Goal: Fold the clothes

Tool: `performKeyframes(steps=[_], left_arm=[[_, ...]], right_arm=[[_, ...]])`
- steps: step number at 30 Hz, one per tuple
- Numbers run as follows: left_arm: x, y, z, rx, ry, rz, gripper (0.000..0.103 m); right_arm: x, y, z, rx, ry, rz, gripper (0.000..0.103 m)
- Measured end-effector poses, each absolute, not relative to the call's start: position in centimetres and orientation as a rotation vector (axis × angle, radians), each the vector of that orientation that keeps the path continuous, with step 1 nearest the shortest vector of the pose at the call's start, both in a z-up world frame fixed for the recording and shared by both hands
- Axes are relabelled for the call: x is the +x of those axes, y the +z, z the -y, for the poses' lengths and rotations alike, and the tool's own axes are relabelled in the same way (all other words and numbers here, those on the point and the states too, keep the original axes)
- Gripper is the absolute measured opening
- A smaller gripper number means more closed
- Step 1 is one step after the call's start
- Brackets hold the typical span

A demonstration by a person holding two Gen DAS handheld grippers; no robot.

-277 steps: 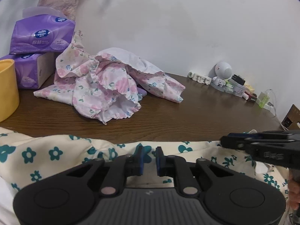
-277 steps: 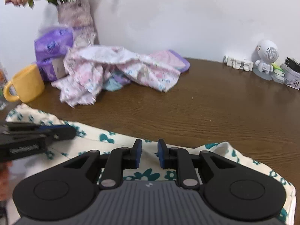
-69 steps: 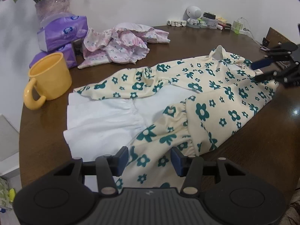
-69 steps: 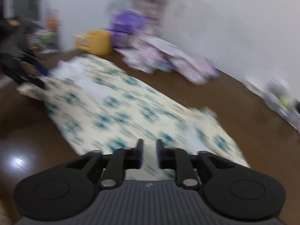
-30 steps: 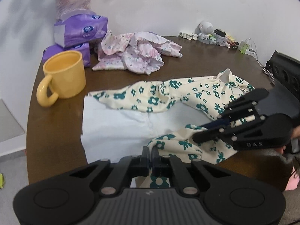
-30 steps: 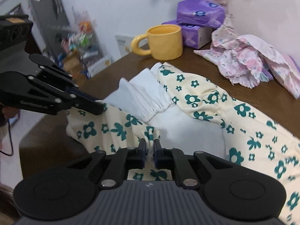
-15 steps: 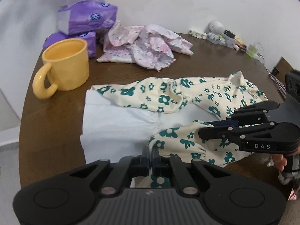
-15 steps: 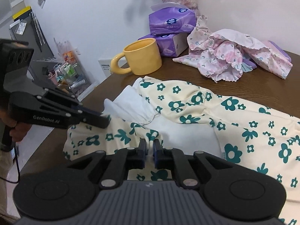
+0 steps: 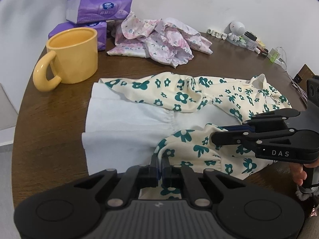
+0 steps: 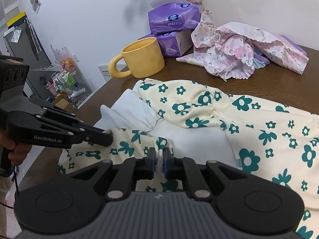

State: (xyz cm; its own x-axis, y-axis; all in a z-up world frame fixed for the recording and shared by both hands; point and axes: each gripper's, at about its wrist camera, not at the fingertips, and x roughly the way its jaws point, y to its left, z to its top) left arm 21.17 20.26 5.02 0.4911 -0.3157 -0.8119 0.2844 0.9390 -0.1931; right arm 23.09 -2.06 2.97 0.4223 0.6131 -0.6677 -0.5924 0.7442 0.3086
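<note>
Left wrist view: left gripper [image 9: 159,164] bottom centre, jaws nearly together and pinching near edge of cream floral dress [image 9: 199,97], which lies spread across middle of frame on brown table [image 9: 49,119], white lining [image 9: 123,123] exposed mid-left. Right gripper [image 9: 216,131] reaching in from right edge, tips clamped on same near edge a little further right; both grips on one lifted flap. Yellow mug [image 9: 71,57] upper left, near but apart from dress; purple tissue packs [image 9: 97,6] behind it; crumpled pink floral garment [image 9: 159,41] top centre, well apart. Small clutter [image 9: 245,37] upper right by wall. Right wrist view: right gripper [image 10: 159,162] bottom centre, narrow, thin fold of cream floral dress [image 10: 219,107] held between pads. Left gripper [image 10: 108,137] entering from left edge, tips closed on hem beside white lining [image 10: 129,107]. Yellow mug [image 10: 143,57] upper centre, purple tissue packs [image 10: 173,18] and pink floral garment [image 10: 239,51] upper right, table [image 10: 259,85] showing between. Step judged: first lengthwise fold, near side gripped, flap just raised and not yet laid. Next move likely needs both grips carried together toward far edge, kept level, cloth lowered flat before release; mug close enough to snag hem.
</note>
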Motion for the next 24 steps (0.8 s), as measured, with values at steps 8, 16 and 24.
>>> performKeyframes(steps=[8, 16, 24], left_arm=[[21.1, 4.4, -20.6, -0.065, -0.361, -0.983, 0.006], [19.5, 6.7, -21.9, -0.056, -0.298, -0.891, 0.044], [16.0, 7.7, -22.8, -0.09, -0.351, -0.878, 0.045]], right_arm=[[23.4, 2.4, 1.9, 0.013, 0.757, -0.84, 0.009], [22.7, 3.0, 2.1, 0.007, 0.757, -0.788, 0.032], [19.4, 6.2, 3.8, -0.02, 0.778, -0.653, 0.037]])
